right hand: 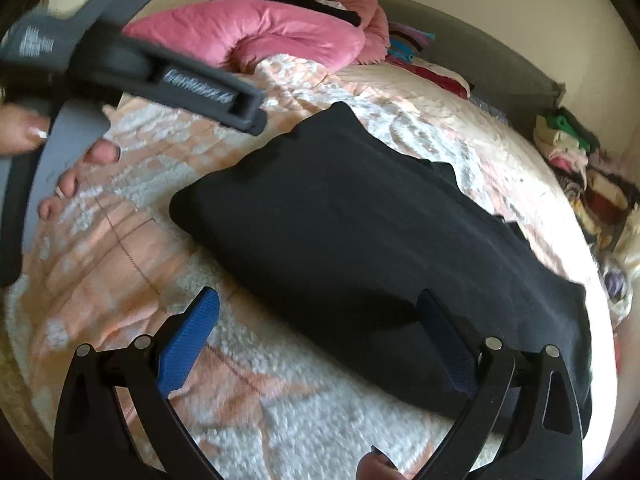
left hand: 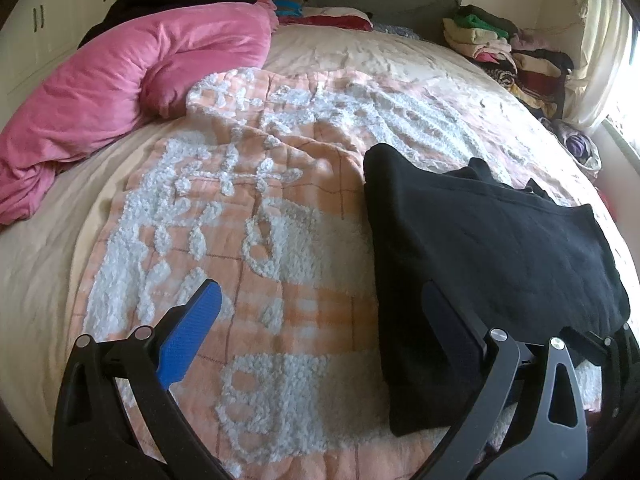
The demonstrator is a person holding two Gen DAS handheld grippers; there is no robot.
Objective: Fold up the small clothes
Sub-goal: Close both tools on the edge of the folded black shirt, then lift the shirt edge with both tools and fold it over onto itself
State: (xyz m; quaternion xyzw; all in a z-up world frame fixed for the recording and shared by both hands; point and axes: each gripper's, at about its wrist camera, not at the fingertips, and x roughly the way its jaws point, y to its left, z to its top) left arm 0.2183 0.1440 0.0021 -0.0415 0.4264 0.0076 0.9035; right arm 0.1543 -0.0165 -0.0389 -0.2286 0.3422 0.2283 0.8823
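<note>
A black garment [left hand: 480,264] is laid folded on a peach-and-white bedspread [left hand: 256,240]. Both the left gripper [left hand: 320,324] and right gripper [right hand: 320,320] are held spread, nothing grasped. A pink duvet [left hand: 132,80] and stacked clothes [left hand: 504,52] are seen beyond.

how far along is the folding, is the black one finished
Done: a stack of folded clothes sits at the bed's far corner. In hand: the black garment lies folded into a rough rectangle on the peach blanket; both the left tongs and right tongs are open, gripping nothing. Left: perhaps another fold, then stacking it.
</note>
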